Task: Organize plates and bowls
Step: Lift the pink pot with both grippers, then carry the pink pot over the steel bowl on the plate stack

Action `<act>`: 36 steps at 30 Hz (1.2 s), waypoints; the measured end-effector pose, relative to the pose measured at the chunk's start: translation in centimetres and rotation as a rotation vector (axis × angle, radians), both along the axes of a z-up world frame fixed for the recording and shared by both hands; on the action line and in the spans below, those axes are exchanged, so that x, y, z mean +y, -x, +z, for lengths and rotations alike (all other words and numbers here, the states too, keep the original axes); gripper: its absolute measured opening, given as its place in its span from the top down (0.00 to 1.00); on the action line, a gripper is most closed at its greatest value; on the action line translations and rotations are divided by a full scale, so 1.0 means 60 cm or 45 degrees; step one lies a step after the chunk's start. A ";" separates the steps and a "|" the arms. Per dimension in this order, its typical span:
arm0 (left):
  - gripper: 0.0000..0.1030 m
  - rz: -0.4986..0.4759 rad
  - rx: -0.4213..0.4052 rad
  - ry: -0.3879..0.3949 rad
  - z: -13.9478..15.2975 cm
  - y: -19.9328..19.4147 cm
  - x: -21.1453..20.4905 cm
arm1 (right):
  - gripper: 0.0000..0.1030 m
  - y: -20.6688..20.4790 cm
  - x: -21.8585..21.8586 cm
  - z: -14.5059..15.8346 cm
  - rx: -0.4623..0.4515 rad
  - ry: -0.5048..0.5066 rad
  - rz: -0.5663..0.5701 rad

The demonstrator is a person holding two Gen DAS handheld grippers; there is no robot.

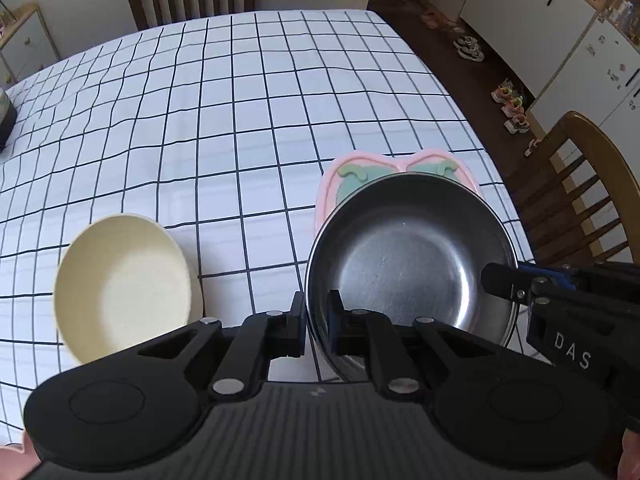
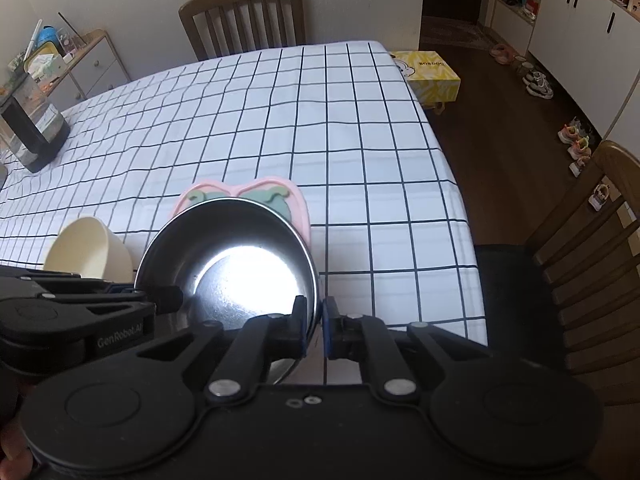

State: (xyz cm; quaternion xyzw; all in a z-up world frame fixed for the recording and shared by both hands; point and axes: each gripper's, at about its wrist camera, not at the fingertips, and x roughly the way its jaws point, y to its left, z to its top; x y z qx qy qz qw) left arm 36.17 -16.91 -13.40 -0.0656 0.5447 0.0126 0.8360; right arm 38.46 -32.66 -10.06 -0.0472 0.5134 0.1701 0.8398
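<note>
A steel bowl [image 1: 408, 256] [image 2: 240, 264] sits near the table's front right, covering the near part of a pink plate [image 1: 400, 162] [image 2: 240, 188] with green leaf shapes. My left gripper [image 1: 316, 320] [image 2: 162, 294] is shut on the bowl's left rim, one finger inside and one outside. The right gripper [image 2: 316, 324] [image 1: 502, 284] is shut on the opposite rim in the same way. Whether the bowl still touches the plate I cannot tell. A cream bowl [image 1: 124, 284] [image 2: 88, 256] lies tipped on the cloth to the left, untouched.
The checked tablecloth [image 1: 240, 120] [image 2: 280, 120] ends close to the right of the bowl. A dark kettle [image 2: 34, 128] stands at the far left. Wooden chairs stand at the far end [image 2: 244, 16] and at the right side [image 2: 592, 240]. A yellow box [image 2: 432, 72] is on the floor.
</note>
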 end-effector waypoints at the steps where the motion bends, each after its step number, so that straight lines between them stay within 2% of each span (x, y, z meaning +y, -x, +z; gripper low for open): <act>1: 0.91 -0.006 -0.006 -0.003 0.007 0.005 -0.001 | 0.92 0.005 0.000 0.006 -0.005 0.000 -0.003; 15: 0.91 -0.120 -0.093 0.013 0.118 0.120 0.000 | 0.92 0.099 -0.014 0.101 -0.067 -0.020 -0.058; 22: 0.91 -0.155 -0.102 0.018 0.151 0.186 0.005 | 0.92 0.158 -0.020 0.132 -0.067 -0.050 -0.089; 29: 0.91 -0.199 -0.048 0.032 0.143 0.251 -0.001 | 0.92 0.224 -0.024 0.141 -0.037 -0.059 -0.111; 36: 0.91 -0.239 0.011 0.040 0.109 0.306 -0.005 | 0.92 0.281 -0.030 0.121 0.027 -0.057 -0.140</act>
